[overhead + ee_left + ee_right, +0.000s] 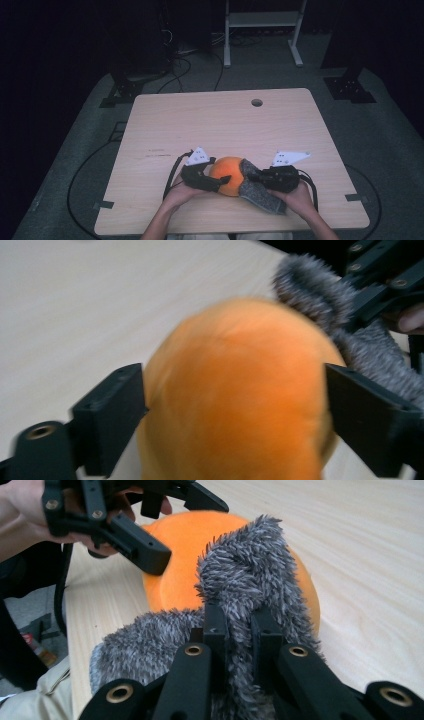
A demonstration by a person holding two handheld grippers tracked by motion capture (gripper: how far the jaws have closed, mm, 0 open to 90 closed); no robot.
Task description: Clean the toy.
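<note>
Orange plush ball (227,175), fuzzy grey cloth (257,192), pale wood table (225,120)

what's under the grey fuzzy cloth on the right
The grey fuzzy cloth drapes over one side of the orange ball, pinched by the right gripper. The ball's covered side and the table beneath the cloth are hidden.

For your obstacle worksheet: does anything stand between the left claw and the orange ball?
Nothing visible does. The left claw has its jaws either side of the orange ball. The grey cloth drapes the ball's far side, pinched by the right claw.
</note>
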